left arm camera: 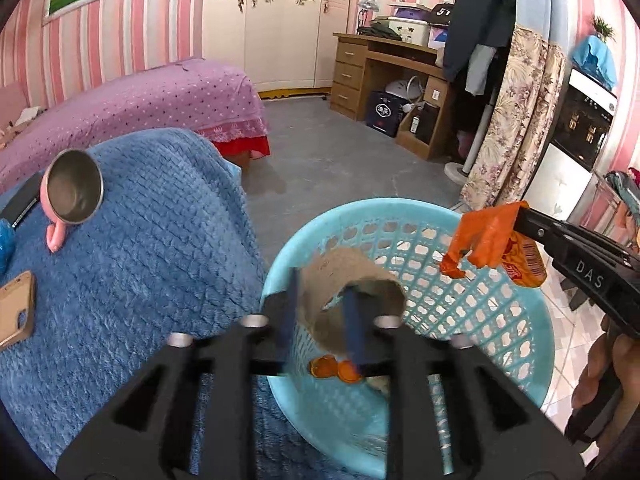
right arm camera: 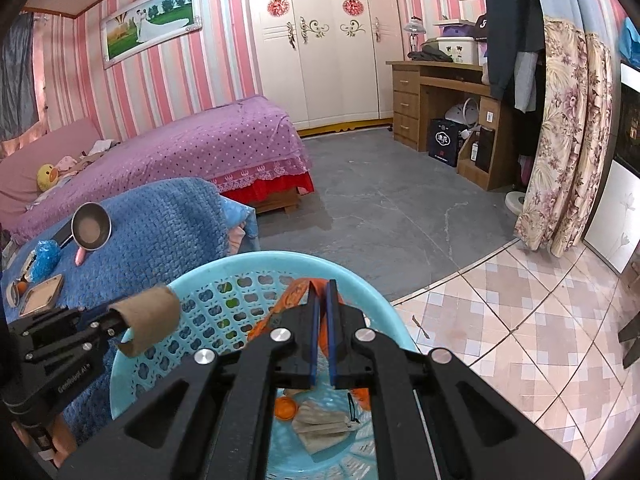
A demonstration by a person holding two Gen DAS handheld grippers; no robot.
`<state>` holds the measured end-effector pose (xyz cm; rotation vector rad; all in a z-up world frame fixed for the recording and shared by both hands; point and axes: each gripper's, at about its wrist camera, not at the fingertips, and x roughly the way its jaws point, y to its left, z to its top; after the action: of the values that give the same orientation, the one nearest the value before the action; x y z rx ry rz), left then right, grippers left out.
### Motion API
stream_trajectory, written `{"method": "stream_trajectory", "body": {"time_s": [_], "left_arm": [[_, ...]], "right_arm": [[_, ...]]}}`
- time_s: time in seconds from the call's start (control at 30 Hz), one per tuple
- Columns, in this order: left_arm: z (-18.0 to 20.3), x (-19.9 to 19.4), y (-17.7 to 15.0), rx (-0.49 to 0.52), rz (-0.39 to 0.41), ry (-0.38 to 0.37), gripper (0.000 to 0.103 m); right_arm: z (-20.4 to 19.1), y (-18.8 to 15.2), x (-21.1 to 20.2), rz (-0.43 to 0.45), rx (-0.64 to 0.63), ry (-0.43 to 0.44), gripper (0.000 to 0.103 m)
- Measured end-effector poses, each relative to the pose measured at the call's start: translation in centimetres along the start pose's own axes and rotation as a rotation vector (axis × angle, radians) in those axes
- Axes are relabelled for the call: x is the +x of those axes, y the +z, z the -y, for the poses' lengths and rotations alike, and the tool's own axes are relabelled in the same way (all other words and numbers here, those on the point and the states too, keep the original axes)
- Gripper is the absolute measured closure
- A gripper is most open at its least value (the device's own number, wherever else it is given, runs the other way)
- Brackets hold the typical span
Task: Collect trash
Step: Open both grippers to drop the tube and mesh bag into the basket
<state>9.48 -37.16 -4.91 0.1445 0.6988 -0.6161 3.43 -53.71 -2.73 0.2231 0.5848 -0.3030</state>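
Left tool (left arm camera: 320,312) parted around cardboard tube (left arm camera: 352,280), right tool (right arm camera: 322,304) clamping orange wrapper (left arm camera: 486,240), basket (right arm camera: 360,284) litter visible from right view.

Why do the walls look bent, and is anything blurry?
Both views are fisheye: striped walls and wardrobe bow toward dark rounded corners. Left wrist view: the cardboard tube and blue fingers are smeared, close to the lens. Right wrist view: sharper; orange wrapper crisp.
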Motion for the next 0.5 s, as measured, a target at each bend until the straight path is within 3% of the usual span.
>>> {"method": "stream_trajectory", "body": {"time_s": [0.03, 0.23, 0.5], "left_arm": [[-0.1, -0.2, 0.0, 0.000, 0.013, 0.018, 0.052], [-2.0, -1.5, 0.7, -0.026, 0.058, 0.087, 0.023], [-5.2, -3.1, 0.7, -0.083, 0.081, 0.149, 0.016]], "right_arm": [[0.0, 0.0, 0.0, 0.000, -0.001, 0.000, 0.099], [0.0, -0.1, 0.1, -0.007, -0.003, 0.002, 0.099], [-0.8, -0.5, 0.9, -0.045, -0.006, 0.003, 0.098]]}}
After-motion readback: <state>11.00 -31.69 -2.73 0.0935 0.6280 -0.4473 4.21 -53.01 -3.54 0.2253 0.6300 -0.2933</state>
